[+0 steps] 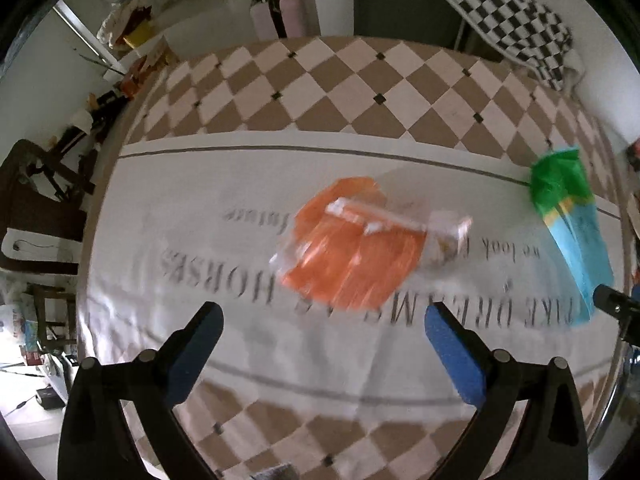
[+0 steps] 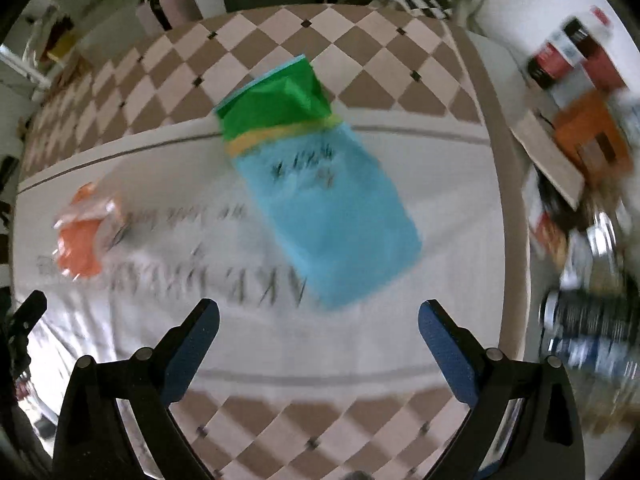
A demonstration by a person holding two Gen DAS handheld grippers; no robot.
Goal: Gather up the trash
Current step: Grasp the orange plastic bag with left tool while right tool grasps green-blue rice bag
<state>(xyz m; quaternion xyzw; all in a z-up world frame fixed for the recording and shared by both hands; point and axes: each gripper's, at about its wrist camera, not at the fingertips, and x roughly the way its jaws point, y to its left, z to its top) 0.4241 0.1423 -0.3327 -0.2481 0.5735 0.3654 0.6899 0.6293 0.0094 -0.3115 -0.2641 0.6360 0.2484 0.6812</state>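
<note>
A checkered table (image 1: 360, 80) fills both views, with a white lettered cloth (image 1: 280, 360) across its middle. In the right wrist view a blue-and-green bag (image 2: 320, 200) lies flat on the cloth at frame centre, its green end toward the top. An orange wrapper (image 1: 352, 248) lies on the cloth at the centre of the left wrist view. The left gripper (image 1: 322, 328) at the bottom stands wide open, holding nothing, short of the wrapper. The right gripper (image 2: 318, 324) is equally wide, empty, just below the bag.
</note>
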